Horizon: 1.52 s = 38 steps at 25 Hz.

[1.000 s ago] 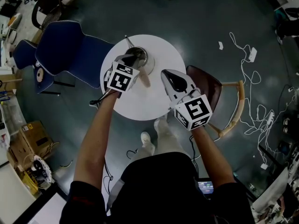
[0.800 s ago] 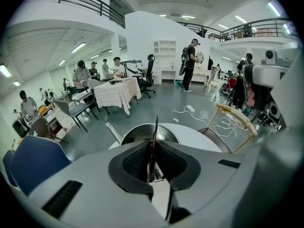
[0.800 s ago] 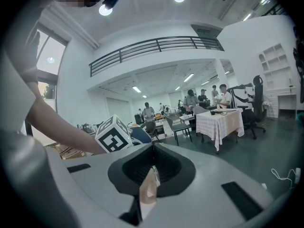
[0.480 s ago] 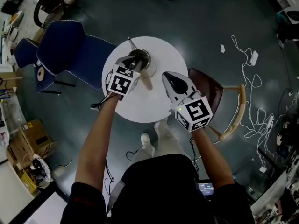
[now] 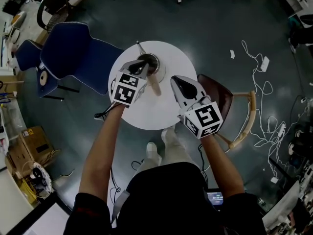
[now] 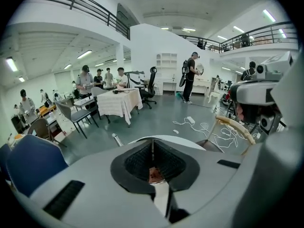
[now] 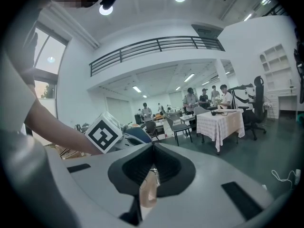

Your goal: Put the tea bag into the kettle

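Drop step, I judge: left gripper (image 5: 143, 69), jaws pinched on what seems the tea bag (image 6: 153, 174), hangs over the kettle (image 5: 153, 61) at the table's (image 5: 146, 112) 12 o'clock, right gripper (image 5: 175, 80) closed and empty at its 4 o'clock; next, lower and release.

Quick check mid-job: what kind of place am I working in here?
Likely a big open lab or workshop hall: a railed mezzanine, cloth-covered tables with people, loose cables on the floor.

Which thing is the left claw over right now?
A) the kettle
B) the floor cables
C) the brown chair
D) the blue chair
A: in the head view the left claw sits directly over the kettle on the round white table.
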### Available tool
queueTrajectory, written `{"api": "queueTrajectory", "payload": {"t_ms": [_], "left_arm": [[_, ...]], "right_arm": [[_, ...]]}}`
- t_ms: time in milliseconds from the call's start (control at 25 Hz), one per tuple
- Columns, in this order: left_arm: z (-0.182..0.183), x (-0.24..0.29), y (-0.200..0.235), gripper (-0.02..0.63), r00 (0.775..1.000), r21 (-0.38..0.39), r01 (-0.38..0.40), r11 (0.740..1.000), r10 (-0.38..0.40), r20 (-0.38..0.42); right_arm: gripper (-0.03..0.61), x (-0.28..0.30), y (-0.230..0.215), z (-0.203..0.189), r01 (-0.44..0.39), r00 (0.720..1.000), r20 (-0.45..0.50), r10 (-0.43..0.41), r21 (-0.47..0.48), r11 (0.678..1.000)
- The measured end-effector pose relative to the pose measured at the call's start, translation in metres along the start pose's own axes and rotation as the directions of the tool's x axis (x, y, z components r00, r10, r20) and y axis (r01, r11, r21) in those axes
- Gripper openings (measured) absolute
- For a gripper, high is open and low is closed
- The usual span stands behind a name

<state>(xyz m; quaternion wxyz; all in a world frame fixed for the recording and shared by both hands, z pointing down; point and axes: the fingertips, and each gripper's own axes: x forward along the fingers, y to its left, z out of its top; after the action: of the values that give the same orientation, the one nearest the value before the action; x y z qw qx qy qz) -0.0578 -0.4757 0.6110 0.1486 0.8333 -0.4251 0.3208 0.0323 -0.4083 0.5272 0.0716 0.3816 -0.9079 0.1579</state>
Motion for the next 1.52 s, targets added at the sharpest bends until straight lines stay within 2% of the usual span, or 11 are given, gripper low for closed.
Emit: {"api": "queueTrajectory", "payload": {"t_ms": [320,600,800,1040,1520], "left_arm": [[0.020,-0.040,-0.003,0.015,0.996,-0.001,-0.010,1.000,0.010,0.091],[0.043,-0.081,-0.004,0.015,0.978,-0.016,-0.029,0.999,0.031,0.208],[0.056,-0.120,-0.007,0.015,0.949,-0.052,-0.045,0.998,0.059,0.311],[0.066,-0.163,-0.022,0.015,0.923,-0.049,-0.040,0.998,0.056,0.380],[0.073,-0.261,-0.042,0.015,0.840,-0.133,-0.013,0.991,0.084,0.537]], "right_arm": [[0.018,-0.004,0.021,0.015,-0.004,1.000,0.019,0.004,-0.024,1.000],[0.018,-0.010,0.045,0.038,-0.008,0.999,0.042,0.011,-0.076,0.997],[0.018,-0.016,0.064,0.052,-0.014,0.998,0.055,0.021,-0.115,0.993],[0.018,-0.023,0.085,0.071,-0.011,0.996,0.084,0.024,-0.147,0.989],[0.018,-0.055,0.138,0.114,0.019,0.987,0.163,0.019,-0.228,0.973]]}}
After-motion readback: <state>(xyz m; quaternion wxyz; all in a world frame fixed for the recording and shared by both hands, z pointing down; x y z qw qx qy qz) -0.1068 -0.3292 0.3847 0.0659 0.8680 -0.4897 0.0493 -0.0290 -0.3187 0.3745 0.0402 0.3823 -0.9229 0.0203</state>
